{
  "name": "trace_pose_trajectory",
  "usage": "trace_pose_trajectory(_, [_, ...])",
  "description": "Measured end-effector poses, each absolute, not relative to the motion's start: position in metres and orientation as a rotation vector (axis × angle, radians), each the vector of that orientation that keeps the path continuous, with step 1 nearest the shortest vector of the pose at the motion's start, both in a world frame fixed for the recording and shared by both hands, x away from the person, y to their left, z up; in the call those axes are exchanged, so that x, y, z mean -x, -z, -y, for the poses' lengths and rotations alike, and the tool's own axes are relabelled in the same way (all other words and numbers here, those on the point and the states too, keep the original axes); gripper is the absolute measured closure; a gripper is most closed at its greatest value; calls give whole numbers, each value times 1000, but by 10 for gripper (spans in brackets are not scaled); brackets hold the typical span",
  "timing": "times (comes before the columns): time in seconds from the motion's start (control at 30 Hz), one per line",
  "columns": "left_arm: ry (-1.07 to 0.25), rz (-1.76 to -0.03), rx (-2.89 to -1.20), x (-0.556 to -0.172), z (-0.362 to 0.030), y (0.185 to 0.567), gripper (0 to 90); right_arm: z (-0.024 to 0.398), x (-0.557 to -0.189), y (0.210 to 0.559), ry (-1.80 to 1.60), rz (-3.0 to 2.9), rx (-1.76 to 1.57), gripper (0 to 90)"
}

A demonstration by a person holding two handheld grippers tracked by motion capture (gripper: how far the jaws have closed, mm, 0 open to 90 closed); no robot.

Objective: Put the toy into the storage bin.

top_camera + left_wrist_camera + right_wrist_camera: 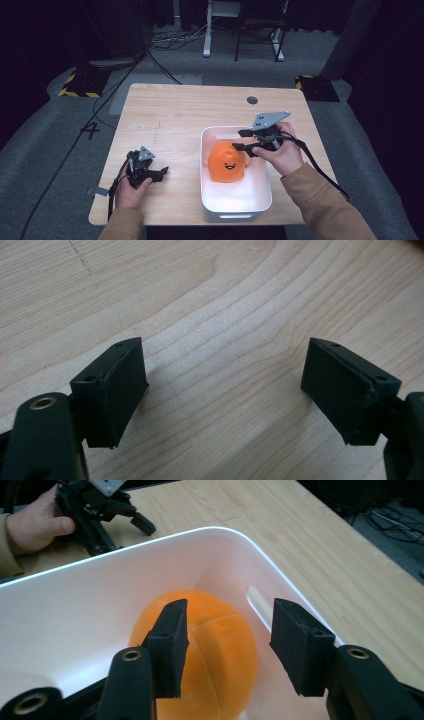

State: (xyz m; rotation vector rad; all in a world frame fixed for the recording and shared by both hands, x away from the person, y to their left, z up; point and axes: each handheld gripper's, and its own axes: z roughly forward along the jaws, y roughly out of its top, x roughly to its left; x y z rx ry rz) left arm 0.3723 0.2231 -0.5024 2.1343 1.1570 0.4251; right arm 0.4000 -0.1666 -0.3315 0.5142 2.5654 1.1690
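Observation:
An orange plush ball (227, 162) with a small smiling face lies inside a white plastic bin (260, 197) on the right half of the table. My right gripper (241, 140) hovers over the bin's far right corner, open, just above the plush (210, 645), with nothing between its jaws. Its fingers (171, 645) frame the plush from above in the right gripper view. My left gripper (162, 172) rests low on the bare wood at the table's front left, open and empty. Its pads (117, 390) stand wide apart over the wood grain.
The wooden table (175, 115) has a round cable hole (252, 100) near its far edge. The left hand with its gripper (100, 510) sits beyond the bin rim (150, 542). Cables and chair legs lie on the grey floor behind the table.

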Motion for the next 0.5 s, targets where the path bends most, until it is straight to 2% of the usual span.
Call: trace_pose_trajectory(0.5, [-430,-1159,-2134,-372,-223,502,185,217,-395,313,-1183,-2446,-663,420])
